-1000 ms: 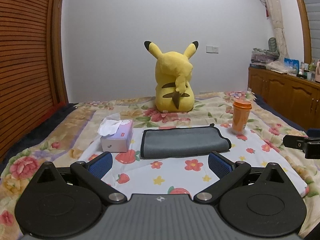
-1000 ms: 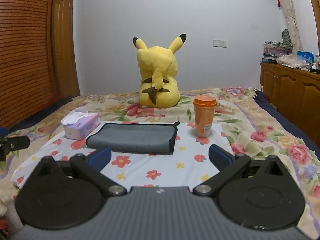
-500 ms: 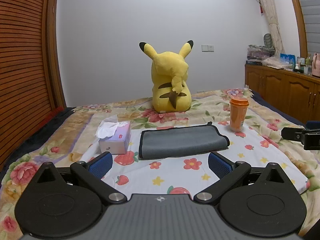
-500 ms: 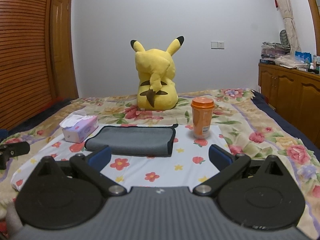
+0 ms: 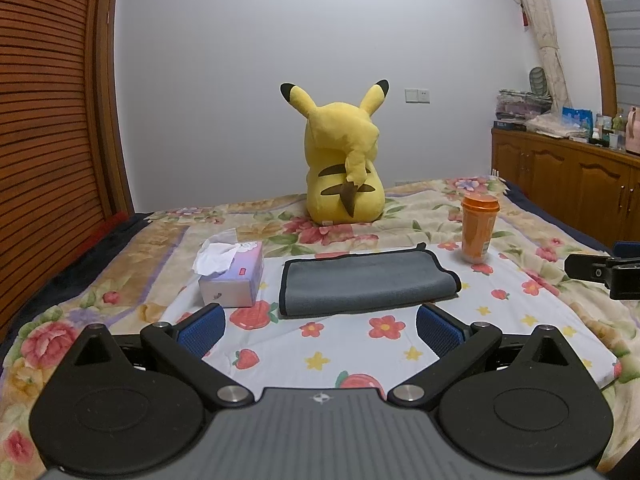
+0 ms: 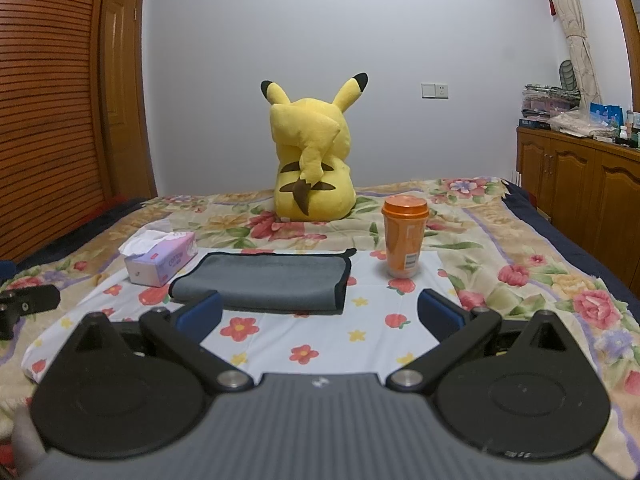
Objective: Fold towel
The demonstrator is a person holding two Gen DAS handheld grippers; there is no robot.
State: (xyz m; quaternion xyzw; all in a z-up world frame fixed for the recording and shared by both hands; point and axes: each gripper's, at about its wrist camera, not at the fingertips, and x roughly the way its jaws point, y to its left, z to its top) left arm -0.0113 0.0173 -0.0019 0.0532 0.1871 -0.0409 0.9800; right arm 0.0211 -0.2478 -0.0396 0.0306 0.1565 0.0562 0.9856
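Bedroom, dim light; bed [image 5: 532, 220] covered by a floral quilt, with a white flower-and-strawberry printed cloth [image 5: 360, 344] spread over its near part.

Left gripper [image 5: 320, 322]: jaws wide apart, blue pads bare, nothing held, above the near edge of the printed cloth. Right gripper [image 6: 320, 314]: jaws likewise wide apart and empty, same height over the cloth. Each gripper's tip shows at the edge of the other's view, so they sit side by side, well apart.

Towel [image 5: 366, 282]: grey with dark trim, folded into a flat oblong, lying on the printed cloth just beyond both sets of jaws. Neither gripper touches it. In the right wrist view the left pad overlaps its near corner in line of sight only; contact cannot be judged there.

Tissue box [image 5: 234, 278]: pale purple and white, just left of the towel, apart from it. White tissue sticks up out of the top slot, crumpled.

Orange cup [image 6: 404, 240]: upright, lid on, right of the towel's far corner, standing at the cloth's edge. Contents hidden by the lid.

Yellow plush toy [image 5: 344, 168]: seated behind the towel, back turned to the cameras.

Wooden cabinet [image 6: 580, 184] along the right wall, its top crowded with folded cloth and small bottles, too small to identify.
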